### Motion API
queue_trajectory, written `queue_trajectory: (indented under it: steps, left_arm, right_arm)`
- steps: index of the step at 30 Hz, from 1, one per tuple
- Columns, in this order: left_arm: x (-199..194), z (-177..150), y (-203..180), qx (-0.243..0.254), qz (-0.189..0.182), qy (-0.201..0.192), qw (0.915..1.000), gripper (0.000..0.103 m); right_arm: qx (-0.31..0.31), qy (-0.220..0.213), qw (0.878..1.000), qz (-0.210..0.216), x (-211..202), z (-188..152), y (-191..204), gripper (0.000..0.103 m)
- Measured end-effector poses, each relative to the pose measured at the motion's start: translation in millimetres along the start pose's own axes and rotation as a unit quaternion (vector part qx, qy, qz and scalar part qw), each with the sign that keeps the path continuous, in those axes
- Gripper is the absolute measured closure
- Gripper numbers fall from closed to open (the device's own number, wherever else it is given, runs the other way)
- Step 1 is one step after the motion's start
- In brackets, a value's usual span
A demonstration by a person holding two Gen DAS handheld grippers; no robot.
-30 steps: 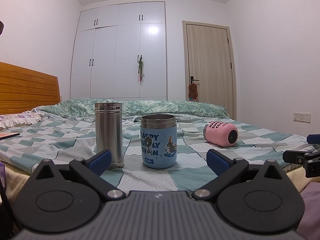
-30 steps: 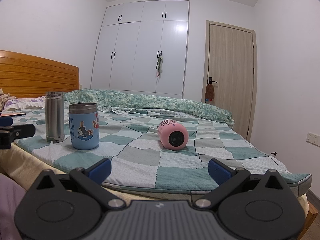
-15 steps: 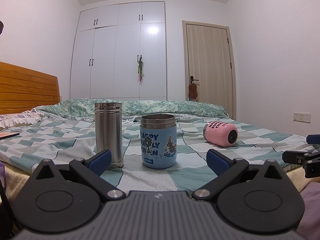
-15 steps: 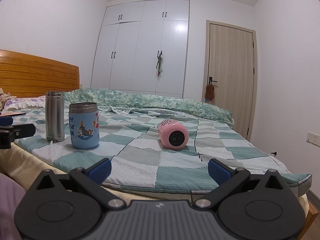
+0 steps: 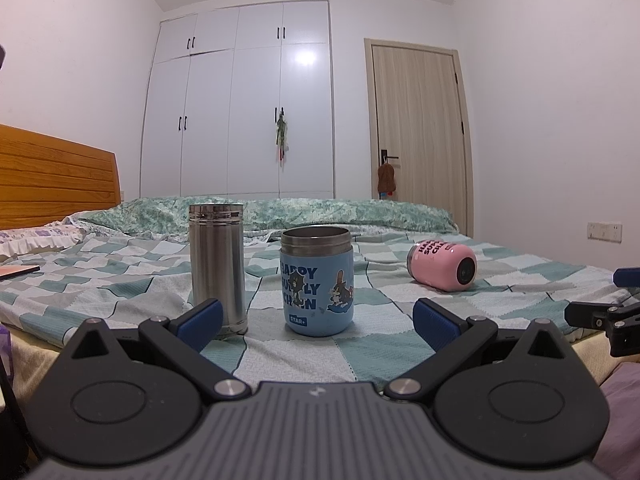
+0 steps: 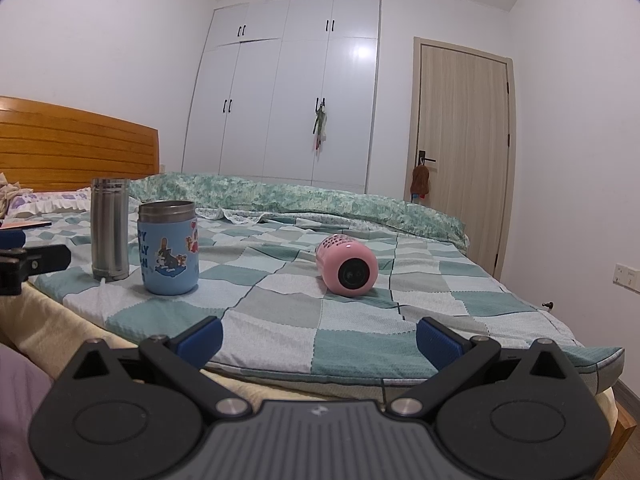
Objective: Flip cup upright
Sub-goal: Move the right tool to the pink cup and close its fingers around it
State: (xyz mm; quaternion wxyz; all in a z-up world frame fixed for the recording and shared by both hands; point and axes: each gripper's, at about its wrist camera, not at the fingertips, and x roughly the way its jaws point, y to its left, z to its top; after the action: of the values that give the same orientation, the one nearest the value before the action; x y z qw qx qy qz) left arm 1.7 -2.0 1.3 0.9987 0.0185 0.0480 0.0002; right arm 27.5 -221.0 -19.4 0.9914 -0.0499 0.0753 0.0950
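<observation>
A pink cup (image 6: 347, 267) lies on its side on the checked bedspread, one end facing me; it also shows in the left wrist view (image 5: 442, 265) at the right. My right gripper (image 6: 319, 338) is open and empty, near the bed's front edge, short of the pink cup. My left gripper (image 5: 318, 318) is open and empty, in front of an upright blue cartoon cup (image 5: 317, 286) and an upright steel flask (image 5: 217, 269). The blue cup (image 6: 168, 247) and flask (image 6: 109, 228) stand at the left in the right wrist view.
The bed (image 6: 352, 320) has a wooden headboard (image 6: 76, 144) at the left and a rolled green quilt (image 6: 304, 198) at the back. A white wardrobe (image 6: 296, 92) and a door (image 6: 460, 152) stand behind. A flat reddish item (image 5: 16, 271) lies at far left.
</observation>
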Motion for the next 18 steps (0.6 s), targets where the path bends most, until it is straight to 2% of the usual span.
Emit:
queue_trajectory:
  steps: [4, 7, 18]
  left_arm:
    - [4.2, 7.4, -7.1, 0.006, -0.022, 0.002, 0.9997, 0.000]
    - [14.5, 12.7, -14.3, 0.006, -0.040, 0.000, 0.9992, 0.000]
    - [73.1, 33.7, -52.5, 0.019, -0.097, 0.008, 0.9951, 0.000]
  right_arm:
    - [-0.008, 0.019, 1.000, 0.008, 6.7, 3.5, -0.9, 0.000]
    - [0.008, 0.031, 0.999, 0.016, 16.5, 8.3, -8.9, 0.000]
    - [0.016, 0.055, 0.998, 0.024, 63.9, 54.1, -44.8, 0.000]
